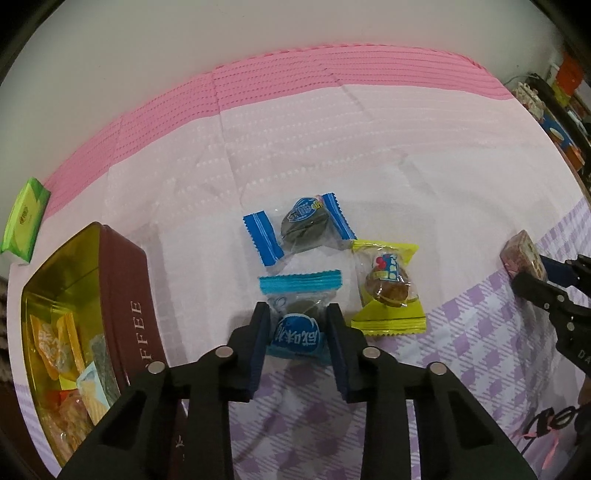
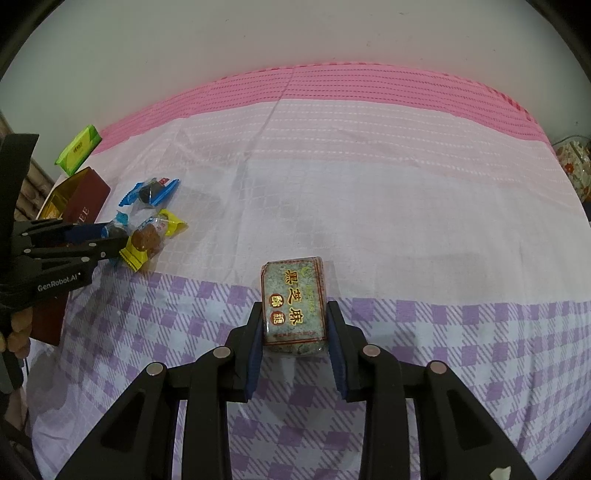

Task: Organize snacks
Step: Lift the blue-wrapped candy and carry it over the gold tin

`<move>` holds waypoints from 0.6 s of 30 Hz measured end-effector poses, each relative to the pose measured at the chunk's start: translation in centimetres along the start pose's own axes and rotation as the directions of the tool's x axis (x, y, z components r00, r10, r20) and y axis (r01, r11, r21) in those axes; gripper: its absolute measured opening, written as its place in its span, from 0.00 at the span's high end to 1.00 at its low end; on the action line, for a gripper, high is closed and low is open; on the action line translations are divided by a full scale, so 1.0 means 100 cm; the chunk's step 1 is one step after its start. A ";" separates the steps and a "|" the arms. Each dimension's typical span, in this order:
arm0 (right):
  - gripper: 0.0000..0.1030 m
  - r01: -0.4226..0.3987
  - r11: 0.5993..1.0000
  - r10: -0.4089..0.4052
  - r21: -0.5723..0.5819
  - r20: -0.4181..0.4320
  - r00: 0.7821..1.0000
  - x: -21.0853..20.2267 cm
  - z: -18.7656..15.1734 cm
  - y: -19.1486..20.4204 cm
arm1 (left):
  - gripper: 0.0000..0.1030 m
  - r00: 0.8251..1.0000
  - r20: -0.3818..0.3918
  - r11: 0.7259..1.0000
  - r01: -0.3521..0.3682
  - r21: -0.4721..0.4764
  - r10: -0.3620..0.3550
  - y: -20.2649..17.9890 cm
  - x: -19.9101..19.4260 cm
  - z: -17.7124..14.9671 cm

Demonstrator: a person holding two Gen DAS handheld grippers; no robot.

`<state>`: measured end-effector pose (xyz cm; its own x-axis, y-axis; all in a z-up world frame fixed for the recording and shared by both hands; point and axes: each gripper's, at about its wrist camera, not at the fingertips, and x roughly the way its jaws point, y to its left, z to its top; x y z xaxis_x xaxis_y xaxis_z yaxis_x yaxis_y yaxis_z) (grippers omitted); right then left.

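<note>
A cloth covers the whole work surface: a purple-and-white checked band [image 2: 461,369] nearest the grippers, a pale white-pink stretch [image 1: 332,147] past it, and a strong pink ribbed strip [image 1: 332,62] along the far edge, creased in places. Behind the cloth rises a plain off-white wall [image 2: 295,33], and cluttered shelves [image 1: 565,99] show at the right edge of the left wrist view. The left gripper [image 1: 297,325] has its jaws closed on a teal-wrapped candy [image 1: 295,332] that lies where the check meets the pale cloth. Just beyond it lie a blue-wrapped candy [image 1: 301,225] and a yellow-wrapped candy [image 1: 388,288], close together. To the left stands an open brown coffee tin [image 1: 125,291] with gold walls, several wrapped snacks inside, and a green packet [image 1: 26,218] lies beyond it at the cloth's edge. The right gripper [image 2: 295,325] is clamped on a rectangular sesame bar [image 2: 293,304] at the same band line, well apart from the candies.
</note>
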<state>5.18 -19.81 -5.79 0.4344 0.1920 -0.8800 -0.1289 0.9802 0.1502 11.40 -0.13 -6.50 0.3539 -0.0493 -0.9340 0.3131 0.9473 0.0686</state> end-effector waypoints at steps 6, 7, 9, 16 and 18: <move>0.70 0.008 1.000 -0.008 0.000 0.001 1.000 0.000 0.000 0.004 | 0.72 1.000 0.010 1.000 0.007 -0.022 -0.007 0.001 -0.007 -0.005; 0.70 0.009 1.000 -0.009 -0.001 0.001 1.000 0.000 0.000 0.003 | 0.72 1.000 0.012 1.000 0.010 -0.023 -0.010 0.001 -0.009 -0.006; 0.70 0.013 1.000 -0.013 0.000 0.002 1.000 0.000 0.000 0.003 | 0.72 1.000 0.017 1.000 0.012 -0.028 -0.011 0.002 -0.014 -0.008; 0.70 0.032 0.999 -0.032 -0.012 0.002 0.999 0.001 -0.001 0.007 | 0.72 0.999 0.044 0.999 0.020 -0.044 -0.018 0.005 -0.036 -0.019; 0.70 0.033 0.999 -0.033 -0.009 0.002 0.999 0.000 -0.001 0.007 | 0.72 0.999 0.053 0.999 0.013 -0.047 -0.011 0.006 -0.044 -0.022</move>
<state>5.05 -19.15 -5.77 0.4406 0.1601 -0.8833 -0.1228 0.9855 0.1174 8.11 1.36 -3.12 0.3963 -0.0763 -0.9150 0.2758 0.9604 0.0394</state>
